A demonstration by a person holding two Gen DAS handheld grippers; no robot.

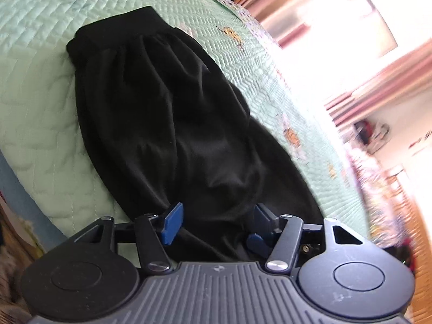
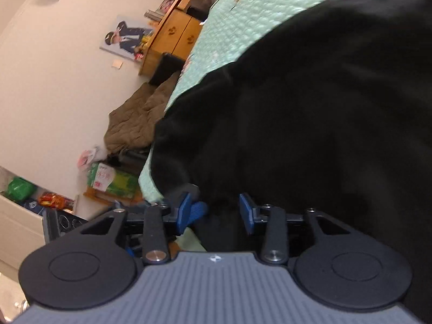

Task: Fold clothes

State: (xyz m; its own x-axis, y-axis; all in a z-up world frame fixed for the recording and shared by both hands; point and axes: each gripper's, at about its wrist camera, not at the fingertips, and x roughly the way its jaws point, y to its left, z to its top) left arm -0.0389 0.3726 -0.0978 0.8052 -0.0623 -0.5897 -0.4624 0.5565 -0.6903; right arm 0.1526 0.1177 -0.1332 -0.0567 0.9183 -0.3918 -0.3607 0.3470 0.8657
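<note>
While black trousers (image 1: pixel 167 124) lie between them, both tongs (image 1: pixel 218 217) (image 2: pixel 216 210) stand open, gripping nothing.

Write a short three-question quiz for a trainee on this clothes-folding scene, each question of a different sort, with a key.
1. True or false: the black garment lies on a bare wooden table.
2. Multiple choice: in the left wrist view, the garment's gathered waistband is at (A) the end far from the left tongs, (B) between their pads, (C) hanging off the bed.
3. Fill in: the quilted bedspread under the garment is pale ____.

Key:
1. False; it lies on the bedspread.
2. A.
3. Green.
</note>
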